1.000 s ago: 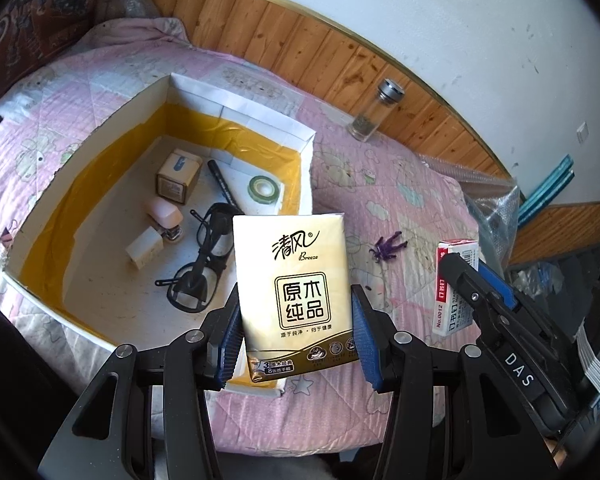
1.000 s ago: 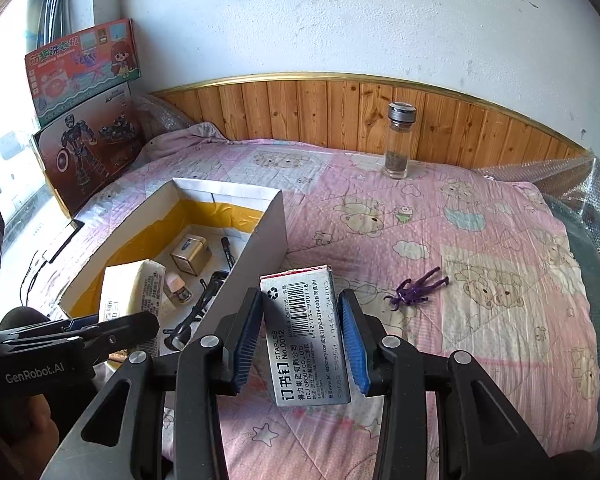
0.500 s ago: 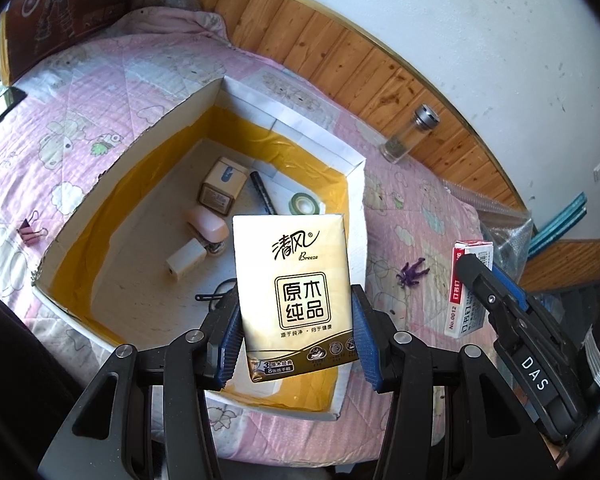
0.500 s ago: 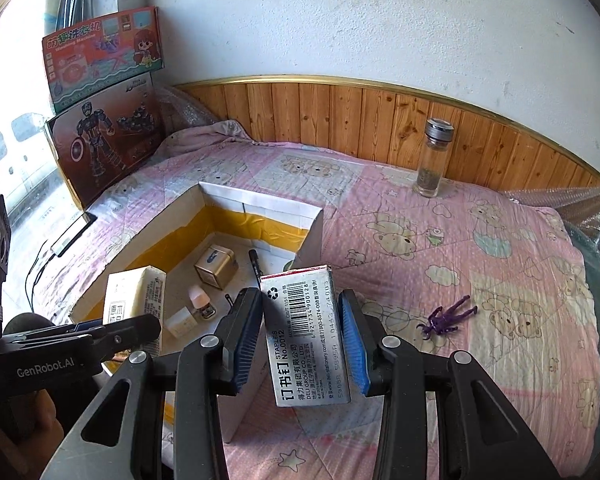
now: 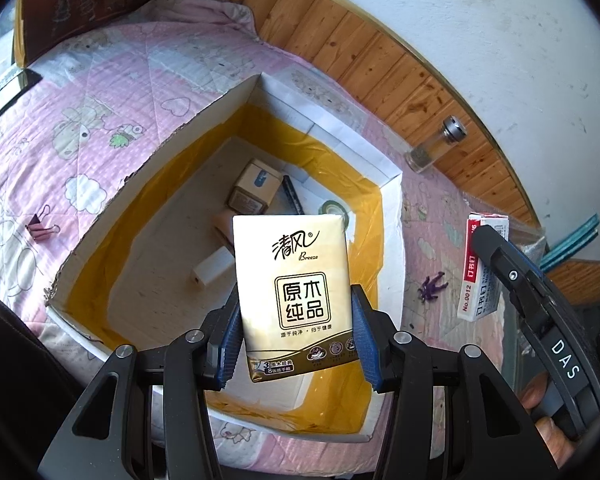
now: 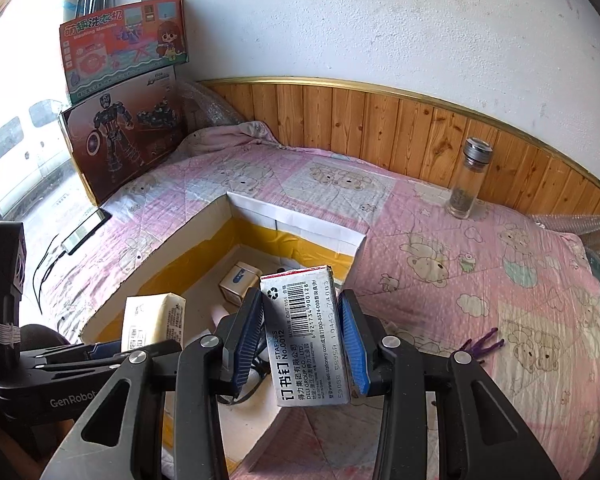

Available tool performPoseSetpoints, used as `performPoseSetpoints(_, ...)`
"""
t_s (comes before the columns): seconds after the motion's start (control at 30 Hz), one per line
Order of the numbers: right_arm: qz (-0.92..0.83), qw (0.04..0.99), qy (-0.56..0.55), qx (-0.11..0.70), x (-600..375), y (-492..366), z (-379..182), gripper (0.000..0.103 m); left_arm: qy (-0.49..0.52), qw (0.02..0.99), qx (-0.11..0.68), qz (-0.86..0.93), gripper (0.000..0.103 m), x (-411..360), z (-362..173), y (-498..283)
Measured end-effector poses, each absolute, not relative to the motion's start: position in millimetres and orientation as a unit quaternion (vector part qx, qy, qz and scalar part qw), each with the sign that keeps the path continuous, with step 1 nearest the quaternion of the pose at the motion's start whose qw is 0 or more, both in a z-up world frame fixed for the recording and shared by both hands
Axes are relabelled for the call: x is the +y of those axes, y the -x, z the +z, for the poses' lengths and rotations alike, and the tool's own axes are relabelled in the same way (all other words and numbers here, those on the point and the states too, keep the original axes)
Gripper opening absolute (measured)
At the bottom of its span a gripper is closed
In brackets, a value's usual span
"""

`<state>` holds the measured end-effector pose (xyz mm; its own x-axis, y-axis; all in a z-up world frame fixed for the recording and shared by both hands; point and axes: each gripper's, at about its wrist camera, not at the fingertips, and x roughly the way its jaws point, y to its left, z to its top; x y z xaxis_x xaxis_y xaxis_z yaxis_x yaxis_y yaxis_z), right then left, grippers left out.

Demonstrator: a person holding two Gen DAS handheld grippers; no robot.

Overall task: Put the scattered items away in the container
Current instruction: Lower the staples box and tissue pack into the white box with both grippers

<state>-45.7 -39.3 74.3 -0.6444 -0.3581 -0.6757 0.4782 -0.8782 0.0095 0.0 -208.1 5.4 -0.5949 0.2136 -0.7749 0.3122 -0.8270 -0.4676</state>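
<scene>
Above the box: both grippers hang over the open cardboard box (image 5: pixel 392 208), each with a load between its pads.
Left gripper (image 5: pixel 296 340): jaws clamped on the lower sides of a tissue pack (image 5: pixel 294 292), held upright with its printed front to the camera, over the box's inside.
Right gripper (image 6: pixel 304 344): jaws closed on a staples box (image 6: pixel 306 332), barcode face up, held above the box's right wall; from the left wrist view it appears as a red and white carton (image 5: pixel 482 268).
Cardboard box: white outside, yellow tape lining the inner walls, sitting on a pink quilt (image 6: pixel 460 264).
Already inside: a small tan carton (image 5: pixel 256 190), a black pen (image 5: pixel 292 196) just beside it, a tape roll (image 5: pixel 334 208) near the far right corner, a small white block (image 5: pixel 212 268); other items are hidden behind the tissue pack.
On the quilt, left of the box: a pink binder clip (image 5: pixel 40 228).
On the quilt, right of the box: a purple toy figure (image 5: pixel 432 286).
By the wooden panel: a glass bottle (image 6: pixel 466 180) with a metal cap, upright, well apart from the box.
Far corner: two toy boxes (image 6: pixel 120 92) stacked against the wall.
</scene>
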Motion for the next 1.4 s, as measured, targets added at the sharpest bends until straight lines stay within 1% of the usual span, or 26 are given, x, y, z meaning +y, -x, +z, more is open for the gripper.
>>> performPoseSetpoints(0.3, -0.890, 0.257, -0.371, 0.066, -51, 67, 68, 0.041, -0.460, 0.038, 0.294, -0.837, 0.051, -211, -3, 3)
performPoseSetpoints(0.57, -0.873, 0.280, -0.395, 0.053, -56, 84, 58, 0.041, -0.462, 0.039, 0.273, -0.843, 0.051, -204, 0, 6)
performPoseSetpoints(0.77, -0.850, 0.307, -0.426, 0.036, -61, 103, 46, 0.041, -0.467, 0.047, 0.284, -0.836, 0.051, -219, -3, 10)
performPoseSetpoints(0.87, -0.841, 0.311, -0.441, 0.029, -63, 115, 37, 0.041, -0.479, 0.032, 0.289, -0.829, 0.051, -217, -7, 14)
performPoseSetpoints(1.17, -0.828, 0.308, -0.464, 0.057, -73, 145, 19, 0.041, -0.513, -0.034, 0.258, -0.818, 0.051, -175, -17, 24)
performPoseSetpoints(1.4, -0.810, 0.318, -0.478, 0.115, -91, 166, 4, 0.041, -0.539, -0.047, 0.250, -0.803, 0.051, -163, -32, 30)
